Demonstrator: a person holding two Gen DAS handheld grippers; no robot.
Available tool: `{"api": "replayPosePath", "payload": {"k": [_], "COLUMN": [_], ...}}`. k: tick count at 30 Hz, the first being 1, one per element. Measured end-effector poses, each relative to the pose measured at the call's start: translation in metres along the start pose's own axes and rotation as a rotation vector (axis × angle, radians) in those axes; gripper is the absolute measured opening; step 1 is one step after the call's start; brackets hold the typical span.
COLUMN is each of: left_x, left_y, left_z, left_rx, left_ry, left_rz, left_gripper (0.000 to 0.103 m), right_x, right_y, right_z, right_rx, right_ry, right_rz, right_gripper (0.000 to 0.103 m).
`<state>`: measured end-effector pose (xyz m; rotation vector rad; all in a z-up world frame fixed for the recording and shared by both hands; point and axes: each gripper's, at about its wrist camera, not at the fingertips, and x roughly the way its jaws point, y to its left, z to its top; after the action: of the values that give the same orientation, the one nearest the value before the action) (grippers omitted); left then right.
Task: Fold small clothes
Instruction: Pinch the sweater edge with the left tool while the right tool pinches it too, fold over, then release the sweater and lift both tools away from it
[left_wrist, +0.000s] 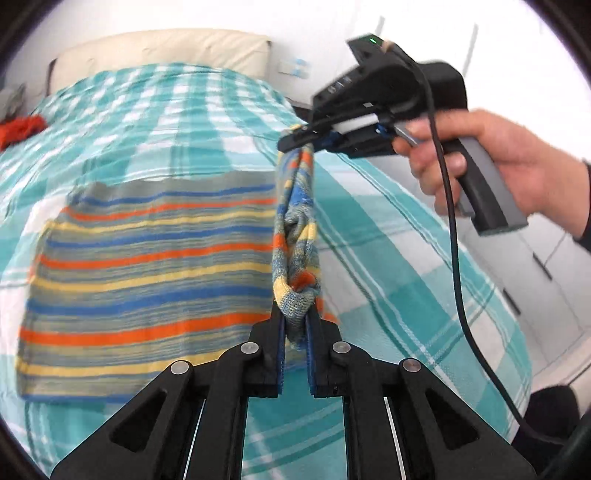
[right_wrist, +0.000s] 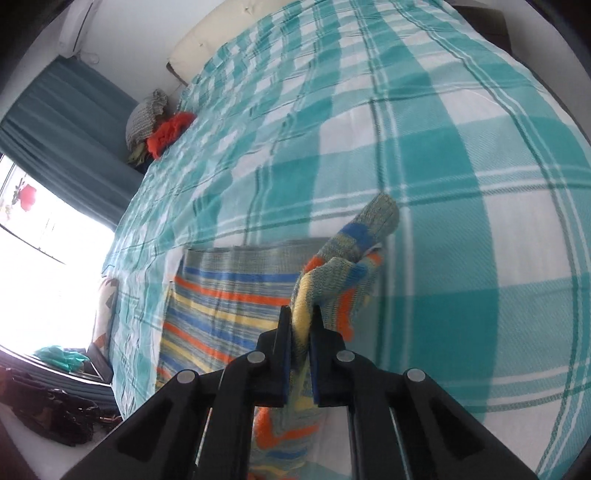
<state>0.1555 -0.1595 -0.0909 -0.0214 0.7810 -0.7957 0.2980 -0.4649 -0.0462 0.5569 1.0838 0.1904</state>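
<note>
Lying across a bed (left_wrist: 388, 229) covered in a teal-and-white checked bedspread, a striped knitted garment (left_wrist: 147, 266) in orange, blue, yellow and grey-green spreads mostly flat, with its right-hand edge lifted off the cover. In the left wrist view the left gripper (left_wrist: 294, 325) has its jaws pinched nearly together on a bunched fold of that raised edge, the knit squeezed between the blue pads. From there the lifted edge runs as a twisted rope of fabric up and away to the right gripper (left_wrist: 306, 142), whose jaws are likewise clamped on the cloth; a hand (left_wrist: 491, 166) grips its grey handle, and a black cable (left_wrist: 454, 258) hangs from the device.

The right wrist view shows the right gripper (right_wrist: 300, 325) closed tight on a yellow-and-grey wad of the striped knitted garment (right_wrist: 221, 295), with a sleeve-like end (right_wrist: 376, 214) sticking up beyond the jaws and more fabric drooping beneath them. The flat part of the garment rests on the bedspread to the left of the jaws.

At the far end of the bed sits a cream headboard (left_wrist: 166, 48). A red-orange piece of clothing (right_wrist: 168, 133) and a grey crumpled item (right_wrist: 144, 114) lie at the bed's far left edge, beside a teal curtain (right_wrist: 70, 147) and a bright window (right_wrist: 40, 258).
</note>
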Motion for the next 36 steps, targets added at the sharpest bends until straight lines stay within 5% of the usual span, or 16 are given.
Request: {"api": "replayPosePath", "payload": {"k": [4, 10, 12, 13, 14, 17, 20, 23, 26, 27, 28, 29, 33, 36], "left_x": [-0.037, -0.047, -0.047, -0.051, -0.061, -0.096, -0.104, -0.084, -0.050, -0.035, -0.023, -0.014, -0.040, -0.063], "left_y": [0.076, 0.151, 0.165, 0.171, 0.175, 0.182, 0.183, 0.181, 0.182, 0.184, 0.183, 0.183, 0.172, 0.159], "left_z": [-0.002, -0.031, -0.041, -0.046, -0.052, -0.058, -0.041, -0.018, -0.009, -0.009, -0.013, -0.018, -0.028, -0.033], "left_rx": [-0.187, -0.350, -0.393, -0.421, -0.448, -0.494, -0.478, -0.417, -0.393, -0.373, -0.340, -0.323, -0.306, -0.271], "left_ry": [-0.028, 0.040, 0.090, 0.102, 0.088, -0.015, -0.065, -0.050, 0.013, 0.059, 0.122, 0.184, 0.170, 0.163], "left_rz": [0.066, 0.209, 0.262, 0.279, 0.277, 0.260, 0.229, 0.249, 0.269, 0.279, 0.304, 0.309, 0.339, 0.397], "left_gripper": [0.007, 0.008, 0.019, 0.039, 0.059, 0.078, 0.085, 0.086, 0.082, 0.073, 0.032, 0.013, 0.017, 0.064], "right_x": [0.047, 0.146, 0.173, 0.182, 0.185, 0.157, 0.104, 0.061, 0.059, 0.069, 0.085, 0.099, 0.071, 0.040], "right_y": [0.084, 0.176, 0.189, 0.192, 0.193, 0.185, 0.175, 0.164, 0.156, 0.149, 0.143, 0.139, 0.151, 0.143], "right_z": [0.010, 0.006, -0.004, -0.010, -0.015, -0.027, -0.044, -0.079, -0.125, -0.143, -0.162, -0.181, -0.227, -0.242], "right_rx": [-0.127, -0.166, -0.149, -0.136, -0.119, -0.100, -0.183, -0.283, -0.353, -0.365, -0.375, -0.396, -0.538, -0.451], "right_ry": [0.021, 0.071, 0.100, 0.116, 0.109, 0.022, -0.080, -0.108, -0.041, 0.026, 0.108, 0.169, 0.047, -0.018], "right_rz": [0.035, 0.089, 0.153, 0.178, 0.183, 0.230, 0.160, 0.102, 0.090, 0.082, 0.058, 0.003, -0.154, -0.134], "right_gripper": [0.008, 0.014, 0.032, 0.062, 0.075, 0.075, 0.075, 0.075, 0.074, 0.073, 0.073, 0.073, 0.074, 0.078]}}
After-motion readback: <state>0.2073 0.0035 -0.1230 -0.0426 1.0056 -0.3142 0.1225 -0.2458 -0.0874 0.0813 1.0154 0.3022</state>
